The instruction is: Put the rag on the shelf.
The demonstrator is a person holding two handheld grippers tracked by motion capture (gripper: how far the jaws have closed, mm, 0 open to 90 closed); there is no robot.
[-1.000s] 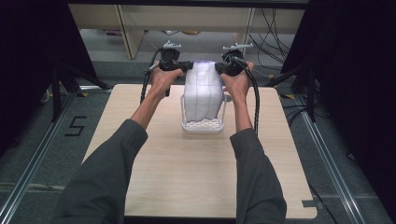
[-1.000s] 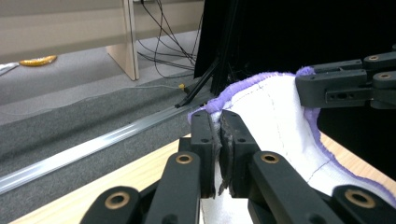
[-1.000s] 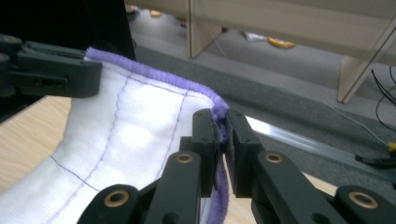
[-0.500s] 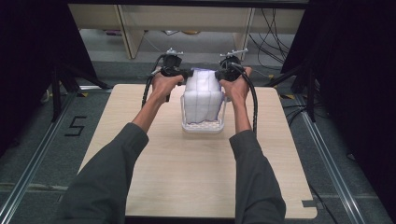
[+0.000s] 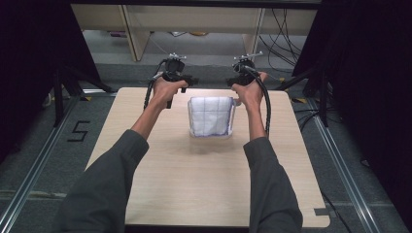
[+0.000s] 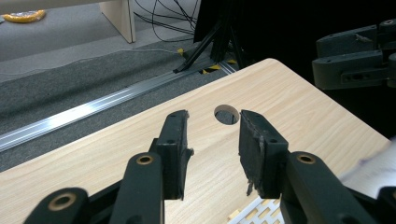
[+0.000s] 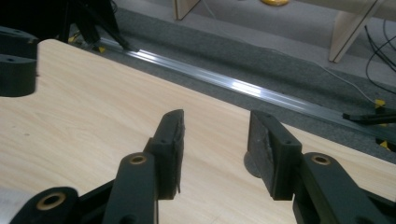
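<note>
While forearms reach forward, left claw [image 5: 190, 80] and right claw [image 5: 232, 81] flank basket [image 5: 211, 116], jaws just opened, empty.

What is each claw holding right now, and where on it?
Nothing. Both the left claw and right claw have just been opening, with bare table between their jaws; the cloth-filled basket sits free.

One white basket [image 5: 212, 116] lined with one checked cloth [image 5: 209, 110], two black tongs, left [image 5: 192, 80] and right [image 5: 232, 80], one wooden tabletop [image 5: 204, 179], two hands, two grey sleeves
</note>
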